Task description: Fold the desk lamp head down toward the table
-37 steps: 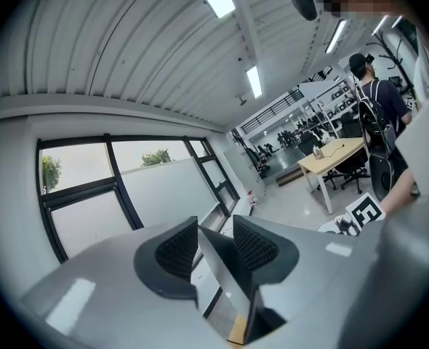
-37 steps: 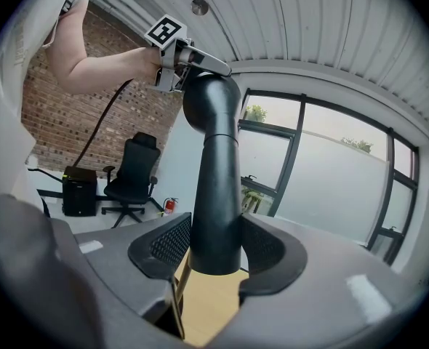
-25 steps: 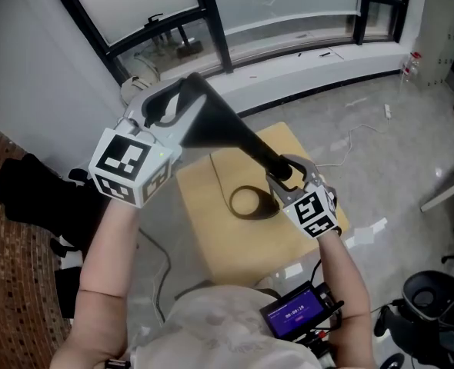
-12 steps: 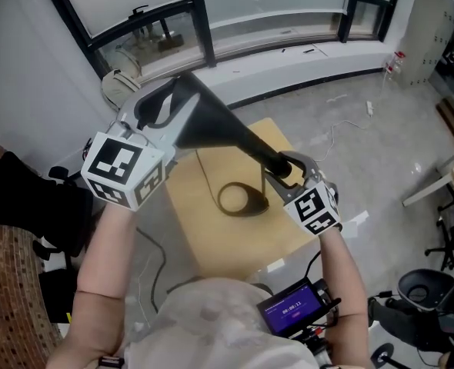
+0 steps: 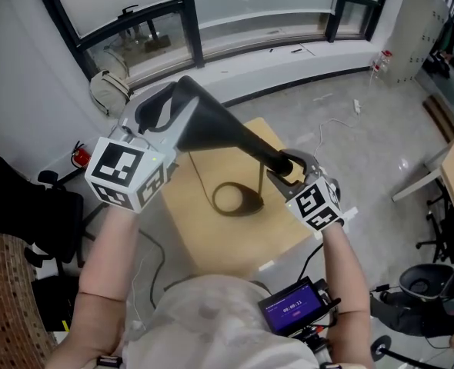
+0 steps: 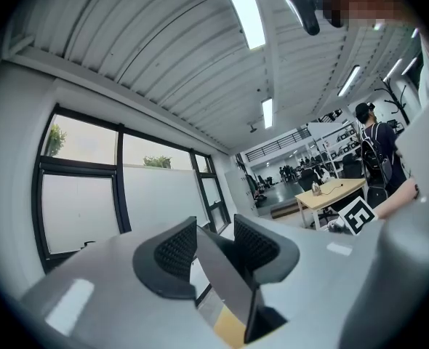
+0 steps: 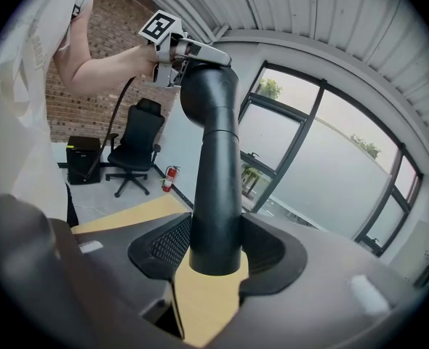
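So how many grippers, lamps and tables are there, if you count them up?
Grippers with marker cubes: 2, the left gripper and the right gripper, both clamped on the lamp
Black desk lamp: 1
Light wooden table: 1
Total: 4

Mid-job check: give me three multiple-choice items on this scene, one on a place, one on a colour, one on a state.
1. The lamp's ring base sits: A on the wooden table; B on the floor; C on the windowsill.
2. The lamp arm is: A white; B black; C yellow.
3. The right tool is: A open and empty; B shut on the lamp arm; C shut on a cable.
Answers: 1 A, the ring lies on the tabletop; 2 B, the arm shows black; 3 B, its pads press the arm's sides.
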Action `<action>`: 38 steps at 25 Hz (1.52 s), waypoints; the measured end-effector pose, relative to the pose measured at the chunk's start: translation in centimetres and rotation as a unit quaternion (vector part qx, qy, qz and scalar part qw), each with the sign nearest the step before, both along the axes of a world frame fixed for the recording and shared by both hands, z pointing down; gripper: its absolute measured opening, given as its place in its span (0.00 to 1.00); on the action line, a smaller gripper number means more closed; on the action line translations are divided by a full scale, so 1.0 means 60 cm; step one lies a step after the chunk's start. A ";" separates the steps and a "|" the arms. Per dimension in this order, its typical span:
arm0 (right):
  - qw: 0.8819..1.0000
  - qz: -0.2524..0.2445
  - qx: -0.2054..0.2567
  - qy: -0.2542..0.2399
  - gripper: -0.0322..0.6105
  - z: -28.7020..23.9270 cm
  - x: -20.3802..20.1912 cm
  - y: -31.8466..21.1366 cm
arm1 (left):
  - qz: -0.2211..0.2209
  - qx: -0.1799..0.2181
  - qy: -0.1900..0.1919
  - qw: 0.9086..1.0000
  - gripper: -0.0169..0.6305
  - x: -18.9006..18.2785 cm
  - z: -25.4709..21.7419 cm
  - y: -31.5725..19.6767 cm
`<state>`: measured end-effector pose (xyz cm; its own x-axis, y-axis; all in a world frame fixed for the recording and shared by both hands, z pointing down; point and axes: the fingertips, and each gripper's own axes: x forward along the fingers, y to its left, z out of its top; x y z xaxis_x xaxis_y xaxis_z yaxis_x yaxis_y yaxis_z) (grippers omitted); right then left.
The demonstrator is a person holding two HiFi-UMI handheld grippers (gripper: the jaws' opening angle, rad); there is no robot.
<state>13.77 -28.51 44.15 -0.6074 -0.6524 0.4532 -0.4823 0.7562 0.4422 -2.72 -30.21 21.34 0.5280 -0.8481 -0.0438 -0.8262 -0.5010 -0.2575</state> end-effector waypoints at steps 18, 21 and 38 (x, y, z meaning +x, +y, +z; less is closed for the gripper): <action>0.997 0.008 0.001 0.076 0.40 -0.017 0.023 0.004 | -0.006 -0.028 0.055 0.998 0.28 -0.040 0.053 -0.007; 0.996 0.011 0.002 0.086 0.40 -0.016 0.023 0.007 | -0.004 -0.032 0.062 0.998 0.28 -0.046 0.061 -0.005; 0.989 0.014 0.013 0.148 0.40 -0.029 0.036 0.007 | -0.007 -0.073 0.098 0.993 0.29 -0.075 0.118 -0.013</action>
